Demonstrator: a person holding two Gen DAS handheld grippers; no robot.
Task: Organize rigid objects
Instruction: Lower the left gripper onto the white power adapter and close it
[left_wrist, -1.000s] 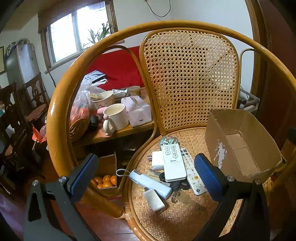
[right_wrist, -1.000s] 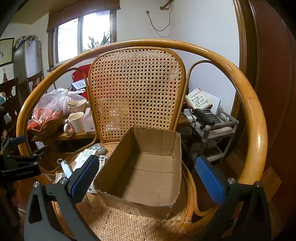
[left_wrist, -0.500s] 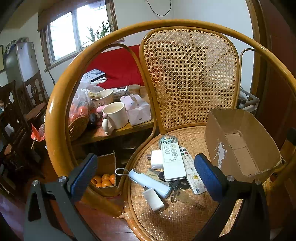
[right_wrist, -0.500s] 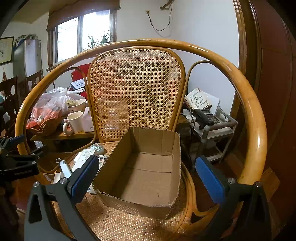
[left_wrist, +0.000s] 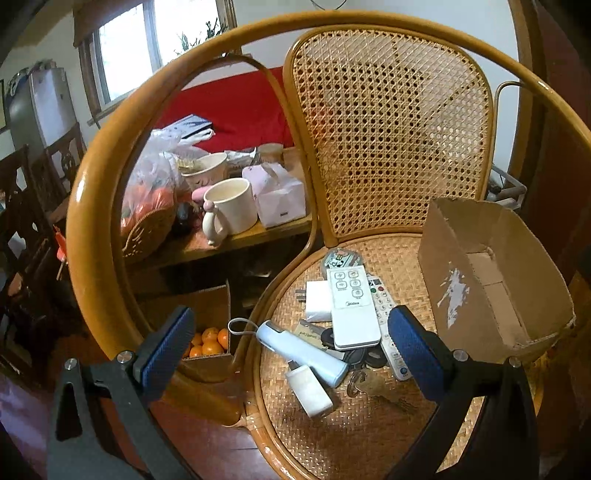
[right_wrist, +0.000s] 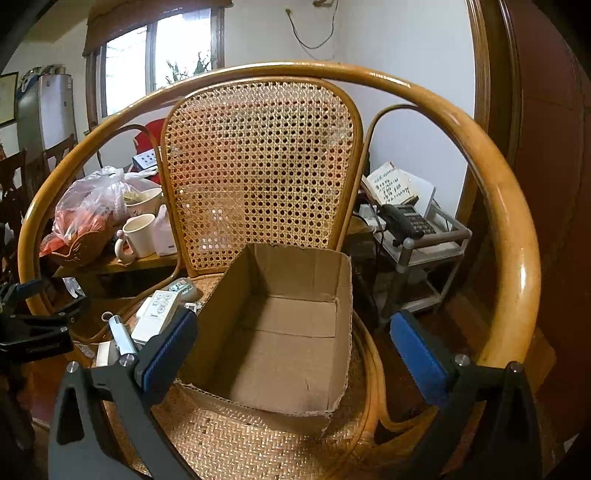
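On the rattan chair seat (left_wrist: 354, 435) lies a pile of small items: a white remote (left_wrist: 352, 306), a second remote (left_wrist: 388, 332) beside it, a white plug adapter (left_wrist: 318, 300), a pale blue torch (left_wrist: 303, 353), a small white charger (left_wrist: 309, 390), keys (left_wrist: 369, 384) and a round tin (left_wrist: 341, 257). An empty cardboard box (left_wrist: 491, 280) stands on the seat's right side. My left gripper (left_wrist: 291, 349) hovers open above the pile, holding nothing. My right gripper (right_wrist: 293, 352) is open over the cardboard box (right_wrist: 280, 332), also holding nothing. The white remote (right_wrist: 157, 314) shows left of the box.
The chair's curved arm rail (left_wrist: 92, 221) rings the seat. A side table holds a white mug (left_wrist: 231, 206), a tissue box (left_wrist: 280, 199) and a bagged fruit basket (left_wrist: 147, 210). A box of oranges (left_wrist: 210, 339) sits on the floor. A telephone (right_wrist: 406, 221) rests on a trolley at right.
The left view has shifted slightly, so the seat items sit a touch closer. The right gripper has barely moved. Both stay open and nothing on the seat has moved.
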